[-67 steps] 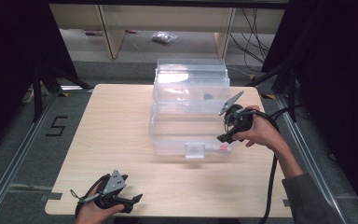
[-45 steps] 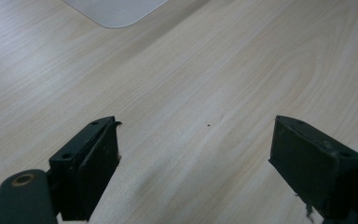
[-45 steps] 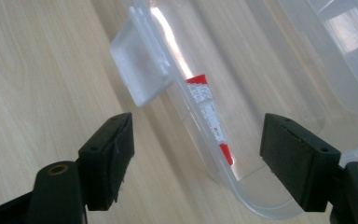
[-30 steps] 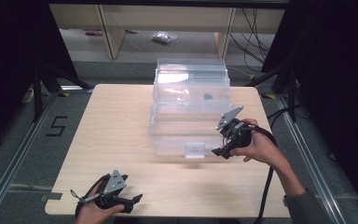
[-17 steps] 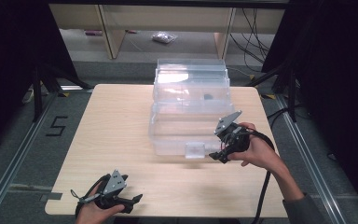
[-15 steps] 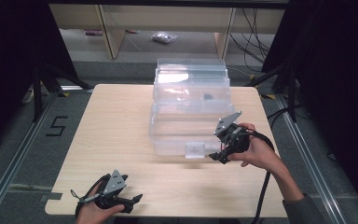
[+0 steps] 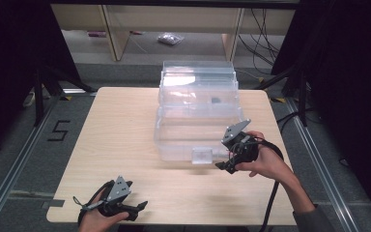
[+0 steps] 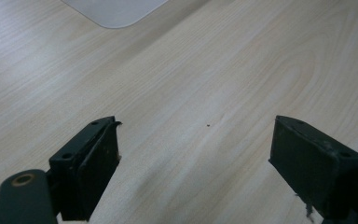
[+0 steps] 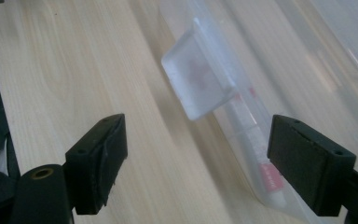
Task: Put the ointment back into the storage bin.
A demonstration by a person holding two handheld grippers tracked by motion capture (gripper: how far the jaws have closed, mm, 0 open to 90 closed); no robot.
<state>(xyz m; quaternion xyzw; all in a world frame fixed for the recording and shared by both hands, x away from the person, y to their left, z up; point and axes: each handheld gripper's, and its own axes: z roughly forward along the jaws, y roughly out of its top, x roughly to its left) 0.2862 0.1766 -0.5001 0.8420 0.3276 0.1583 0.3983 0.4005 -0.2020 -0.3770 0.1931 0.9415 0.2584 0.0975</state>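
A clear plastic box (image 7: 198,128) stands mid-table with its lid tipped up at the back. Its front latch tab (image 7: 203,155) hangs at the near wall. My right gripper (image 7: 221,159) is held just right of that tab, open and holding nothing. In the right gripper view the latch tab (image 9: 200,88) lies ahead of the open right gripper (image 9: 196,135), a little beyond the jaws, and a white and pink tube (image 9: 261,163) shows through the box wall. My left gripper (image 7: 136,210) rests open at the table's near left corner; in the left gripper view the left gripper (image 8: 193,135) frames bare wood.
The wooden table (image 7: 116,130) has open room left of the box. A small dark item (image 7: 216,100) sits inside the box. Behind the table stand a low shelf and a bag on the floor (image 7: 170,39). A pale rounded corner (image 8: 116,11) shows ahead of the left gripper.
My right gripper came down from beside the box's right wall and moved toward the front latch tab. The left gripper stayed where it was.
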